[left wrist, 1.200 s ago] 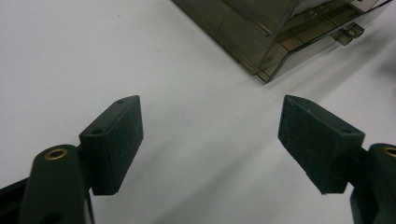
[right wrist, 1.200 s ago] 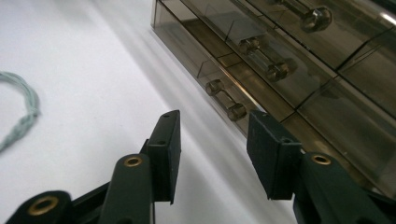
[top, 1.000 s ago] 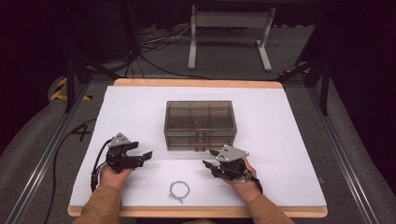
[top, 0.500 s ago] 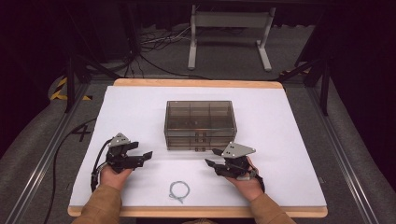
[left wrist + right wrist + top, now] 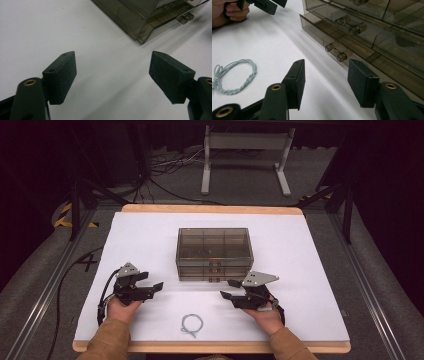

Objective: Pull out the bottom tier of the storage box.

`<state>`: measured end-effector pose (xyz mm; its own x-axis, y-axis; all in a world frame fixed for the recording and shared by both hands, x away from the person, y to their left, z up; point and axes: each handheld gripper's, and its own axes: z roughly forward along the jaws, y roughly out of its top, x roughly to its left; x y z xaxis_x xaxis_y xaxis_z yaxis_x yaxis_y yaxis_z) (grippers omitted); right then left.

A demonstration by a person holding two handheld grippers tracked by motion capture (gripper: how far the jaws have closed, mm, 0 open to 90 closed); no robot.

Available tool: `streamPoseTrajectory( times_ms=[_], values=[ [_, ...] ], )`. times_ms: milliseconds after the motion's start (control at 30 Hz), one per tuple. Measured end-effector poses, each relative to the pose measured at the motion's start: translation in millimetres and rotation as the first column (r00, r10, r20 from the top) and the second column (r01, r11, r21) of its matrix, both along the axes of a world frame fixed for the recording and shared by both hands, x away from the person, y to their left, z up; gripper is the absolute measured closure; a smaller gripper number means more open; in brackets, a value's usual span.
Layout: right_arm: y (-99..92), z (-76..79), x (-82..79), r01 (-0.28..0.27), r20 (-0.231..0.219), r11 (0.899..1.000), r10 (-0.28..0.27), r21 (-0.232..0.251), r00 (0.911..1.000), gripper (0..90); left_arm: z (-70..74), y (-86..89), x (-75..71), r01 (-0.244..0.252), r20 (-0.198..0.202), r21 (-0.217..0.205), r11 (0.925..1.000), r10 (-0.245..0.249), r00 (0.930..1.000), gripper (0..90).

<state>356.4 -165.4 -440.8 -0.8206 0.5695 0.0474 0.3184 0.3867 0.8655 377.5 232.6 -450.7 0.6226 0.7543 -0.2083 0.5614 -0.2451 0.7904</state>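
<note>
A smoked clear plastic drawer box (image 5: 214, 252) stands in the middle of the white table (image 5: 310, 250). Its lower drawers have small clear handles (image 5: 335, 52) on the near face. A loop of pale twisted wire (image 5: 192, 324) lies near the front edge, between my hands. My left gripper (image 5: 154, 281) rests left of the box, open, jaws pointing right. In the left gripper view its gripper (image 5: 112, 72) holds nothing, and the box corner (image 5: 140, 20) lies ahead. My right gripper (image 5: 226, 289) sits just in front of the box, open and empty, with the gripper (image 5: 325, 80) near the bottom drawer.
The wire loop (image 5: 232, 75) lies left of the right jaws. The other hand and its gripper (image 5: 262, 5) show farther off. Beyond the table are a dark floor with cables (image 5: 165, 165) and a grey metal stand (image 5: 245, 150). Rails run along both sides.
The right gripper has shifted slightly to the right in front of the box. The left gripper, the box and the wire loop have stayed put.
</note>
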Motion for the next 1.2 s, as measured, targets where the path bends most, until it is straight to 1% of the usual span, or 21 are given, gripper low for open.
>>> streamPoseTrajectory(
  times_ms=[67,167,300,333,400,533,667,700,800,900,933,1000,1033,1067,1133,1200],
  values=[
    [-1.5,2.3,1.4,-0.013,-0.009,1.0,0.013,0.009,0.9999,50.1,0.0,0.0,-0.1,0.0,0.001,-0.001,1.0,0.0,1.0,22.9],
    [-3.6,6.9,3.4,-0.038,-0.011,0.999,0.038,-0.001,0.9992,53.3,0.0,-0.1,-0.1,0.0,0.001,0.001,1.0,0.0,1.0,22.9],
    [-6.1,14.3,4.3,-0.049,0.004,0.998,0.049,-0.044,0.9988,54.5,-0.1,-0.6,0.1,0.0,0.002,0.005,1.0,0.0,1.0,22.9],
    [-6.1,14.3,4.3,-0.049,0.004,0.998,0.049,-0.044,0.9988,54.5,-0.1,-0.6,0.1,0.0,0.002,0.005,1.0,0.0,1.0,22.9],
    [-7.5,17.9,5.3,-0.048,0.004,0.996,0.048,-0.074,0.9988,56.0,0.0,-0.8,0.0,-0.001,-0.002,0.005,1.0,0.001,1.0,22.9],
    [-10.3,25.1,7.9,-0.066,0.016,0.989,0.068,-0.132,0.9975,57.7,-0.2,-1.1,-0.1,-0.001,-0.002,0.005,1.0,0.001,1.0,22.9],
    [-11.6,31.9,11.2,-0.086,0.014,0.985,0.089,-0.15,0.9959,57.0,-0.3,-1.1,0.0,-0.002,0.0,0.005,1.0,0.002,1.0,22.9],
    [-12.0,34.2,12.7,-0.091,0.007,0.984,0.093,-0.154,0.9956,57.0,-0.3,-1.1,0.0,-0.002,0.0,0.005,1.0,0.002,1.0,22.9],
    [-12.1,39.3,16.3,-0.093,-0.017,0.981,0.092,-0.168,0.9956,57.4,-0.2,-1.1,0.0,-0.002,0.0,0.005,1.0,0.002,1.0,22.9],
    [-11.5,43.5,19.0,-0.093,-0.022,0.978,0.091,-0.187,0.9956,57.7,-0.2,-1.1,0.0,-0.002,0.001,0.006,1.0,0.002,1.0,22.9],
    [-11.3,45.2,20.3,-0.099,-0.024,0.975,0.096,-0.197,0.9951,58.0,-0.2,-1.1,0.0,-0.002,0.001,0.005,1.0,0.002,1.0,22.9],
    [-11.1,46.3,20.8,-0.099,-0.026,0.975,0.096,-0.199,0.9951,58.3,-0.2,-1.2,-0.1,-0.002,-0.001,0.005,1.0,0.002,1.0,22.9],
    [-11.3,47.9,21.8,-0.102,-0.024,0.973,0.099,-0.207,0.9948,58.8,-0.2,-1.2,0.0,-0.003,0.001,0.005,1.0,0.003,1.0,22.9],
    [-11.2,50.3,23.8,-0.119,-0.038,0.97,0.113,-0.213,0.9928,59.7,-0.2,-1.2,-0.1,-0.002,0.001,0.006,1.0,0.002,1.0,22.9],
    [-10.9,52.6,25.5,-0.13,-0.047,0.966,0.122,-0.226,0.9914,60.4,-0.2,-1.3,0.0,-0.002,0.001,0.006,1.0,0.002,1.0,22.9],
    [-10.5,54.5,26.2,-0.132,-0.044,0.961,0.125,-0.244,0.9912,60.7,-0.3,-1.3,-0.1,-0.002,0.001,0.006,1.0,0.002,1.0,22.9]
  ],
)
